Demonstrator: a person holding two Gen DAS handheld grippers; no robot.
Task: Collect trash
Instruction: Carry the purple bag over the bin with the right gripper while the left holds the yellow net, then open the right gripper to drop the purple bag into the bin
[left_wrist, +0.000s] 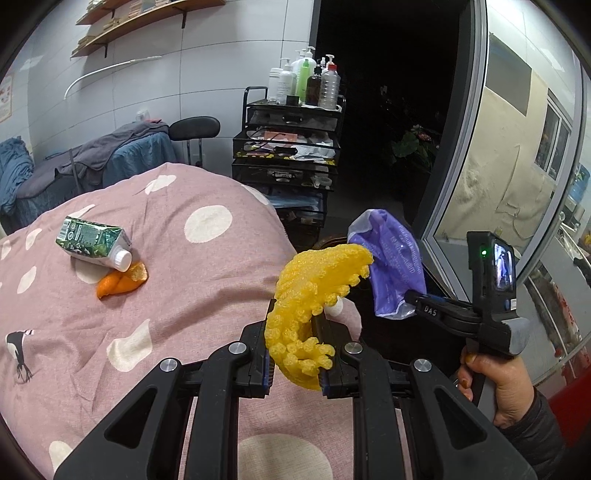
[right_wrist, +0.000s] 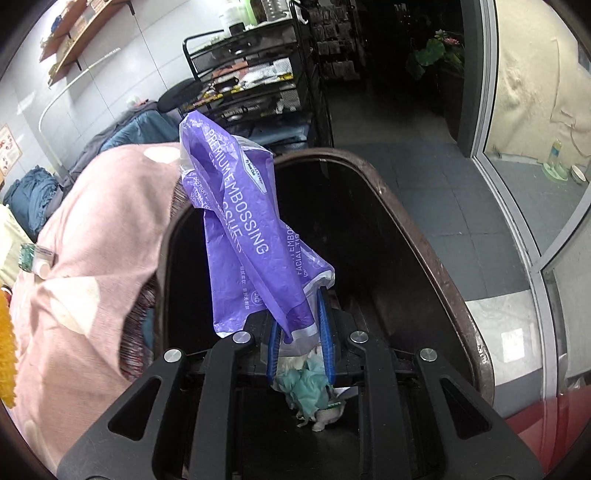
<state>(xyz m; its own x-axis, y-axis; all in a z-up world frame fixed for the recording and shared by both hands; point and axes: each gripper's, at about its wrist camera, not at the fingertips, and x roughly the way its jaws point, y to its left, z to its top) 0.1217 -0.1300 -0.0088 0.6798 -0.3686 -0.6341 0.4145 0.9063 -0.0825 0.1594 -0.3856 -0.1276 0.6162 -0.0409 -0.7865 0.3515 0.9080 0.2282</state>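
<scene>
Below the right gripper (right_wrist: 301, 332): dark trash bin (right_wrist: 424, 236) w/ crumpled green and white scraps (right_wrist: 310, 395) at the bottom. Its fingers pinch a purple tissue wrapper (right_wrist: 236, 221), which sticks up beyond the tips. Left gripper (left_wrist: 295, 354) clamps yellow foam netting (left_wrist: 314, 291) btw its fingers; green carton (left_wrist: 92, 240) and orange peel (left_wrist: 120, 282) lie far left on the pink blanket (left_wrist: 192, 288).

White panelled wall (left_wrist: 207, 66) at rear – wooden shelves (left_wrist: 122, 26) are mounted high on it. A black wire cart (left_wrist: 288, 155) is loaded with bottles (left_wrist: 306, 79); a black stool (left_wrist: 194, 128) is seen beside it. Dark tiled floor (right_wrist: 424, 177). A glass door (left_wrist: 491, 147) is set in a grey frame at right – doorway beyond is unlit.
</scene>
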